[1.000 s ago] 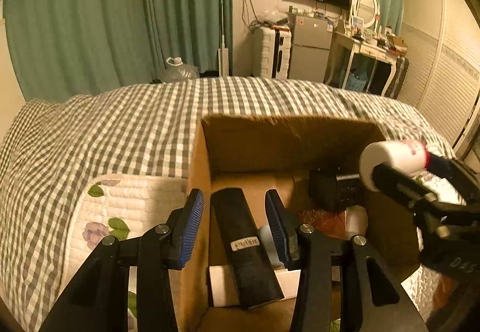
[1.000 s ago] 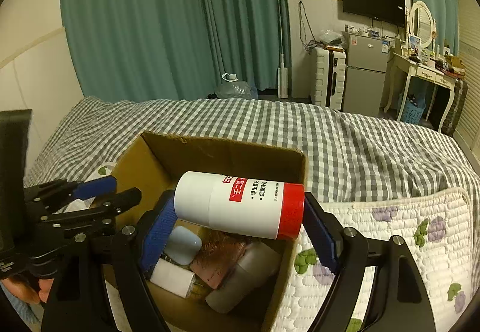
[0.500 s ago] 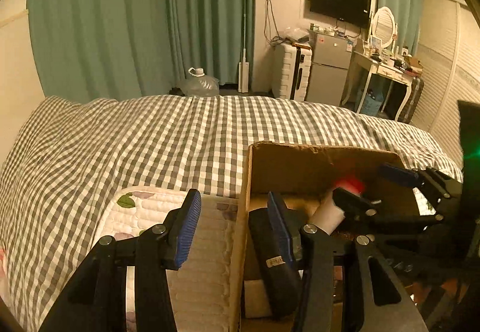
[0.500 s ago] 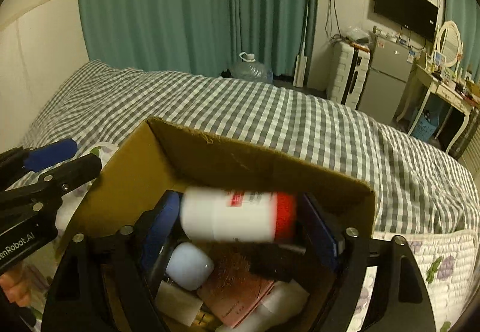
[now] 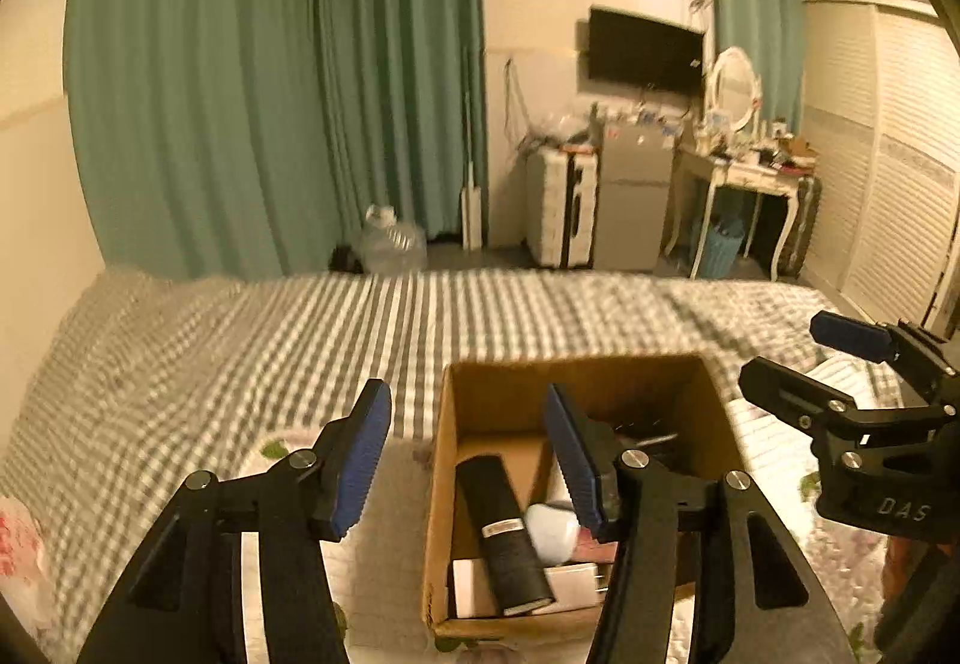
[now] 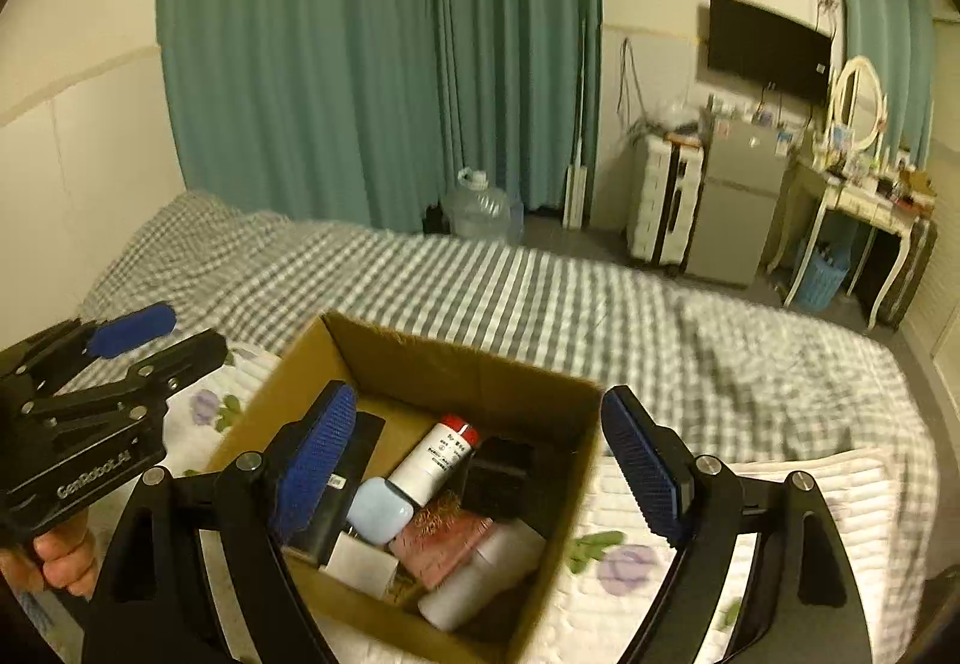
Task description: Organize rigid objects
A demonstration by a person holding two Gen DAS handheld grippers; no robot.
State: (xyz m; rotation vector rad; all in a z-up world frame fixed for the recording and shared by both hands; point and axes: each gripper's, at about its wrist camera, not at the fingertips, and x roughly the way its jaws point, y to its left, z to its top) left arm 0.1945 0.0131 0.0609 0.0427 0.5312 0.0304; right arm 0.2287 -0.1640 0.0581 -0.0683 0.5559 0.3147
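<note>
An open cardboard box (image 6: 480, 370) sits on the bed; it also shows in the left wrist view (image 5: 441, 478). Inside lie a white bottle with a red cap (image 6: 433, 460), a long black case (image 5: 503, 532), a pale blue case (image 6: 379, 511), a pink item (image 6: 447, 538), a black block (image 6: 501, 475) and a white bottle (image 6: 480, 580). My left gripper (image 5: 465, 463) is open and empty above the box's left wall. My right gripper (image 6: 474, 469) is open and empty above the box.
The box rests on a floral quilted pad (image 6: 750, 514) over a grey checked bedspread (image 5: 240, 340). Green curtains (image 6: 372, 51), a water jug (image 6: 483, 211), a suitcase, a small fridge (image 6: 738, 208) and a dressing table (image 6: 864, 202) stand beyond the bed.
My right gripper let go of the red-capped bottle, which now lies in the box. My left gripper let go of the black case. Both grippers have risen and drawn back.
</note>
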